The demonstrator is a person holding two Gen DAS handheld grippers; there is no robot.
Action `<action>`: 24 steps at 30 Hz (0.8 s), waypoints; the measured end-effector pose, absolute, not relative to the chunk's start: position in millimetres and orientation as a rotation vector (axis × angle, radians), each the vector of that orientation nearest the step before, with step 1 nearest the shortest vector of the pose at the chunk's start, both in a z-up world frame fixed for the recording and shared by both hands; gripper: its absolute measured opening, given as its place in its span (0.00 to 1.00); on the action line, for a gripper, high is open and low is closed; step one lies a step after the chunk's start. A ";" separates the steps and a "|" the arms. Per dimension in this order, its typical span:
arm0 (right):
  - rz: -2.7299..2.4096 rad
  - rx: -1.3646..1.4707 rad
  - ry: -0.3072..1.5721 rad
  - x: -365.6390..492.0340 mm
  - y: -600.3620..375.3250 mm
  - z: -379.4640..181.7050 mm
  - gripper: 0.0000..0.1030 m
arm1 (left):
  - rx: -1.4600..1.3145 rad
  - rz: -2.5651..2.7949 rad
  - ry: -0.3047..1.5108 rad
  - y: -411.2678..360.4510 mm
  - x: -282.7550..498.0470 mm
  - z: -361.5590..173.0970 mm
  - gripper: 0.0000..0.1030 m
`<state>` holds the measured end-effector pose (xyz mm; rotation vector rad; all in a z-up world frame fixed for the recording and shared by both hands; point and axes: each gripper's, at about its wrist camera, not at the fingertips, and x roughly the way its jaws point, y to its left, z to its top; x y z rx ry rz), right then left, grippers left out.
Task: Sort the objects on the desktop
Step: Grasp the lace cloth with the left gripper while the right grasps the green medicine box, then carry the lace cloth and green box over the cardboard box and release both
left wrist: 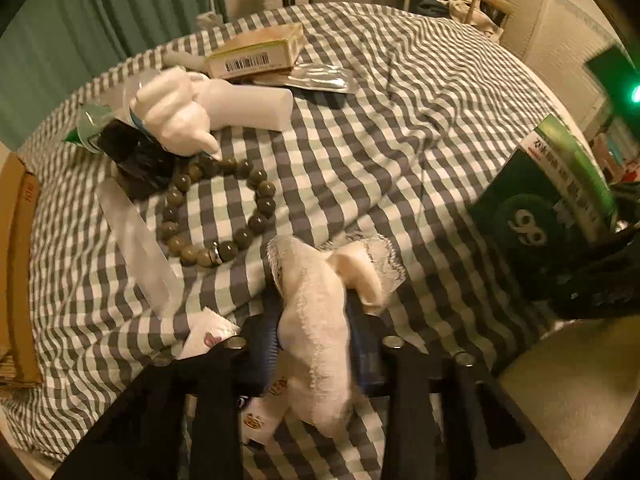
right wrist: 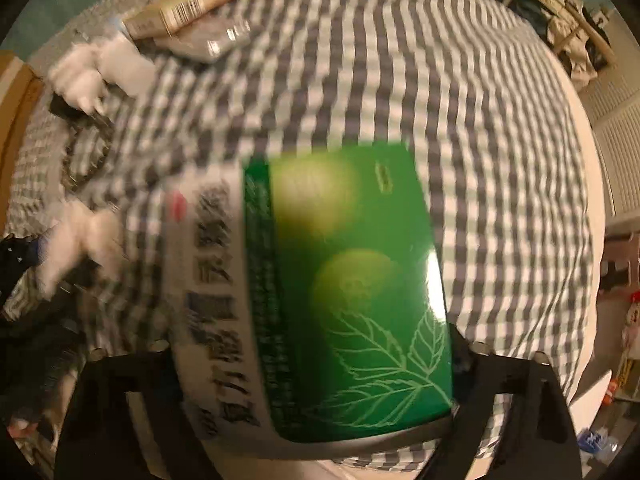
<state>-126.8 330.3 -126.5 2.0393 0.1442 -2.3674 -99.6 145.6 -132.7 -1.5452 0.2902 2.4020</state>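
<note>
The left tool [left wrist: 316, 344] grips a lace-trimmed white cloth [left wrist: 316, 320]; the right tool [right wrist: 320, 360] clamps a green leaf-printed box [right wrist: 348, 288], lettering blurred.

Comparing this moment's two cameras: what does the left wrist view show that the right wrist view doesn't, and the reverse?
Left wrist only: the left claw closed on a white lace fabric piece, and the bead bracelet seen sharply beside a white hand figurine.

Right wrist only: the leaf drawing on the green box's broad face, which fills the frame between the right claw's fingers.

Both: the checked cloth, the barcoded tan box at its far edge, and the green box, which the left view shows at its right edge.
</note>
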 end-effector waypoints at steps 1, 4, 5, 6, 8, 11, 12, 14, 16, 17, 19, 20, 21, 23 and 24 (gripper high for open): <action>-2.367 2.049 0.181 -124.3 328.6 -128.3 0.80 | -1.545 2.399 0.280 143.3 -99.0 -131.2 0.29; -2.458 2.000 0.278 -116.9 322.2 -116.7 0.78 | -1.560 2.381 0.232 135.5 -97.7 -126.2 0.27; -2.489 1.983 0.312 -114.0 320.3 -112.1 0.77 | -1.561 2.372 0.217 132.7 -96.0 -123.1 0.23; -2.519 1.973 0.331 -110.8 319.3 -107.1 0.77 | -1.559 2.368 0.208 130.0 -94.5 -119.4 0.22; -2.599 1.992 0.310 -105.2 317.1 -96.3 0.77 | -1.557 2.366 0.211 123.6 -91.0 -108.2 0.22; -2.652 1.936 0.372 -96.1 306.0 -70.0 0.77 | -1.511 2.375 0.173 109.9 -88.2 -85.2 0.22; -2.663 1.906 0.392 -91.6 299.6 -57.2 0.77 | -1.491 2.387 0.163 105.7 -87.7 -77.4 0.22; -2.680 1.843 0.341 -83.0 290.0 -28.0 0.77 | -1.443 2.418 0.148 95.1 -85.8 -59.0 0.21; -2.695 1.789 0.333 -76.2 276.3 -3.1 0.77 | -1.414 2.445 0.118 85.8 -86.2 -42.1 0.21; -2.643 1.708 0.402 -71.7 268.2 10.1 0.77 | -1.401 2.453 0.093 80.1 -87.8 -32.6 0.21; -2.654 1.628 0.403 -60.1 250.8 40.5 0.77 | -1.370 2.472 0.066 67.2 -87.8 -13.4 0.21; -2.651 1.601 0.387 -63.3 244.5 47.3 0.77 | -1.350 2.492 0.062 59.9 -88.4 -2.1 0.21; -2.646 1.558 0.357 -60.0 236.4 59.9 0.77 | -1.331 2.506 0.061 51.1 -87.0 8.7 0.21; -2.635 1.487 0.335 -58.6 214.5 82.3 0.77 | -1.315 2.535 0.014 32.4 -86.3 28.4 0.21; -2.631 1.458 0.336 -59.4 204.0 88.6 0.77 | -1.303 2.547 -0.040 21.1 -88.9 37.9 0.21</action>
